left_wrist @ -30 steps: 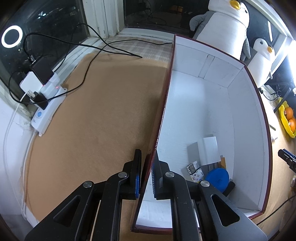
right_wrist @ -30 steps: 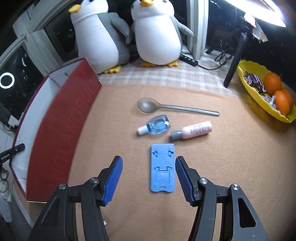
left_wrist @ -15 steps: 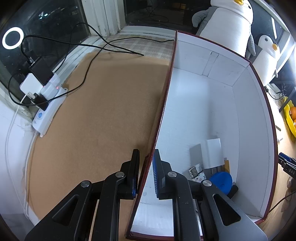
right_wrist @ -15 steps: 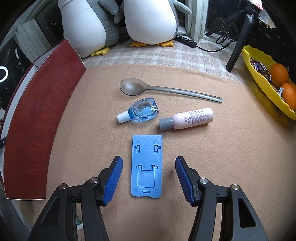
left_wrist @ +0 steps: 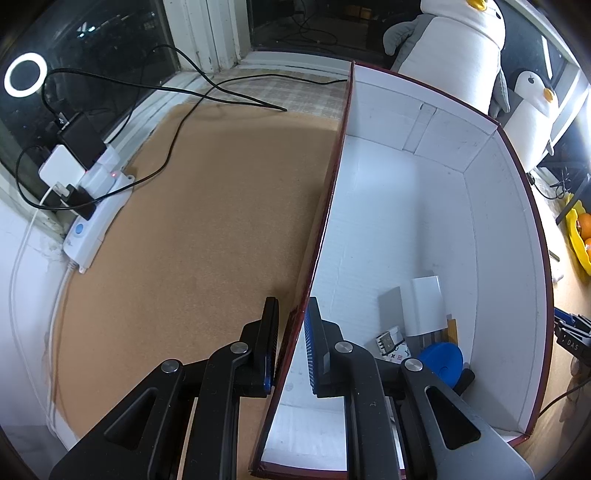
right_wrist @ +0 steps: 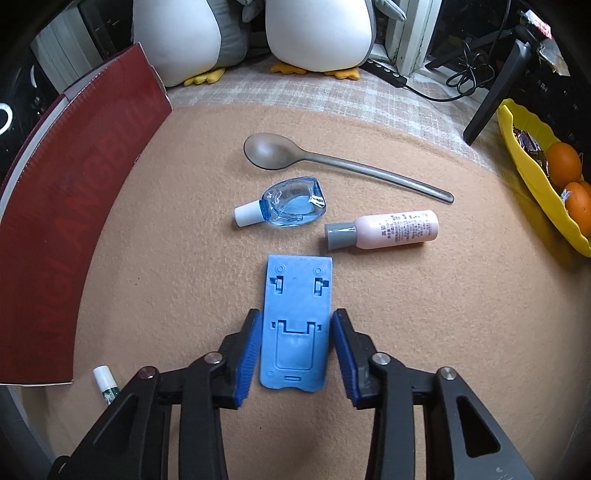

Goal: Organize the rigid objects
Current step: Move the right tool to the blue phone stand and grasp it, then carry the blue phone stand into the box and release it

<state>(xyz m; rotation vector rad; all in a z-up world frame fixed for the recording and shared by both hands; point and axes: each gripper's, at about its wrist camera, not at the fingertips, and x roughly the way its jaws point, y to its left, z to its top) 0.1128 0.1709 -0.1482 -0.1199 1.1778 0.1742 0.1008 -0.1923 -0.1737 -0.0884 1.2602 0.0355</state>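
My left gripper is shut on the left wall of a red cardboard box with a white inside. The box holds a blue disc, a white card and small items. My right gripper straddles a flat blue plastic stand on the tan mat, its jaws close on both sides, not clearly pressing. Beyond lie a clear blue bottle, a pink bottle and a grey spoon. The box's red outer wall shows at the left.
A power strip with plugs and cables sits at the mat's left edge. Two plush penguins stand at the back. A yellow bowl of oranges is at the right. A small white tube lies by the box corner.
My right gripper has moved forward over the blue stand and its jaws have narrowed around it. My left gripper keeps its hold on the box wall; the box has shifted slightly.
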